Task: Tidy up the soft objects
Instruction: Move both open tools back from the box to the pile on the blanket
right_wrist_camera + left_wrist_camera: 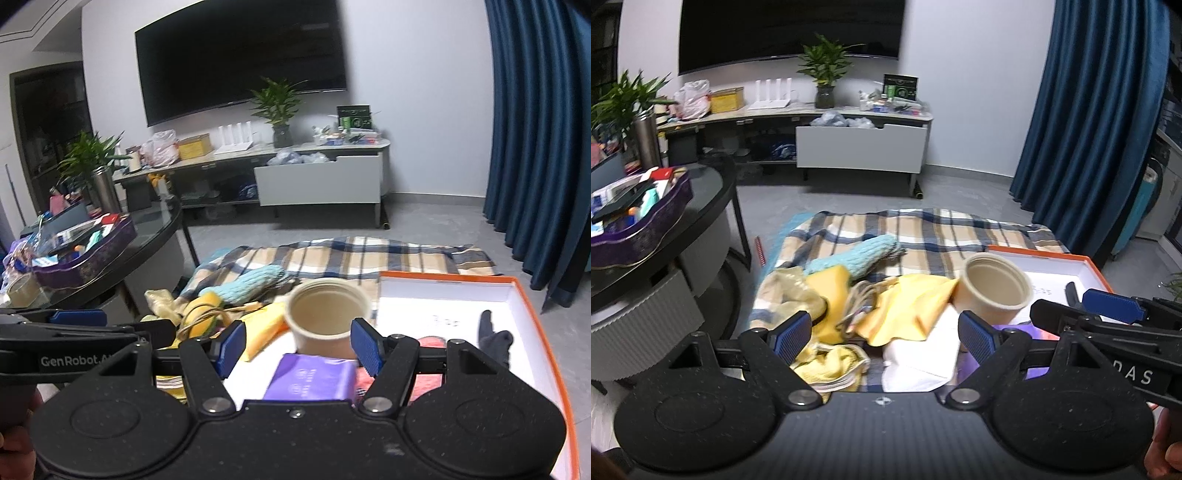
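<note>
Presently, item by item, as laid out on the plaid blanket [960,229] spread over the floor:

- Left tool [886,338]: jaws spread wide, nothing between them, hovering above the near end of the heap.
- Right tool [297,347]: likewise wide open and empty, hanging just over a purple packet [314,380], with the paper cup [327,314] straight beyond its fingertips.
- Soft goods, loose pile: yellow cloth [916,299], teal knitted piece [857,254] at the far side, pale yellow rag [834,365] nearest, white folded cloth [923,354] near the cup, a tangle of cord [860,299] in the middle.
- Orange-rimmed box [546,332], right of the pile: white inside; a dark glove [495,339] and something pink [432,369] already lie in it.

Risks, as judged:
- Cup stands tilted among the cloths, touching the yellow one. Pulling that cloth, or a careless sweep of either tool, would likely tip it or send it rolling.
- Cloths overlap and the cord threads between them; a pinch on one layer may drag up two, or snag the cord.
- Both tools hang close side by side; reaching for the same item could knock them together.
- Motion blur at the pile's left edge hides what lies there.
</note>
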{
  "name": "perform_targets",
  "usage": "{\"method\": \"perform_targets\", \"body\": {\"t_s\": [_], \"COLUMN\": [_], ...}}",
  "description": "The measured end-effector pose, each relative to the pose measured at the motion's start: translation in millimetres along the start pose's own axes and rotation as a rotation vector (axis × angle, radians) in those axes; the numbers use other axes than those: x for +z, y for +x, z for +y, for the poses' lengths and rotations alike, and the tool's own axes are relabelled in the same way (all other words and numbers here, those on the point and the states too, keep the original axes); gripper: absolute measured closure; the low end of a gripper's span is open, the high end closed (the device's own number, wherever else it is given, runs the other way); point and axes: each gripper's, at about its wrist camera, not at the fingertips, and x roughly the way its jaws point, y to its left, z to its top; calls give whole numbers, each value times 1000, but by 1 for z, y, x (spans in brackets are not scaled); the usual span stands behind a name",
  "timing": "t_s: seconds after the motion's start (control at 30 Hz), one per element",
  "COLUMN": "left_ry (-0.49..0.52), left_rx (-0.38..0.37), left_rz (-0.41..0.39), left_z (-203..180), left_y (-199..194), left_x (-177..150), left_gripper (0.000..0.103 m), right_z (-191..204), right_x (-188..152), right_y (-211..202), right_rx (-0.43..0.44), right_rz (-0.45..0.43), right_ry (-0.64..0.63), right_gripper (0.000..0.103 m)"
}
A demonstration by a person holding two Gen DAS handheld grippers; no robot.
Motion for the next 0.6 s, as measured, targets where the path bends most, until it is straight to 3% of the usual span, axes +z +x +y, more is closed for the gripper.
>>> {"method": "perform_targets", "body": {"t_s": [0.6], "left_ry": [-71], "left_rx": [32], "left_rz": [25], "left_z": [52], "left_y": [4], "left_x": [-21], "left_gripper": [14], "right_z": [40], "right_x": [-13], "right_y": [35], "right_rx": [98], "right_rz": [68], "right_ry": [-55], "right_gripper": [27]}}
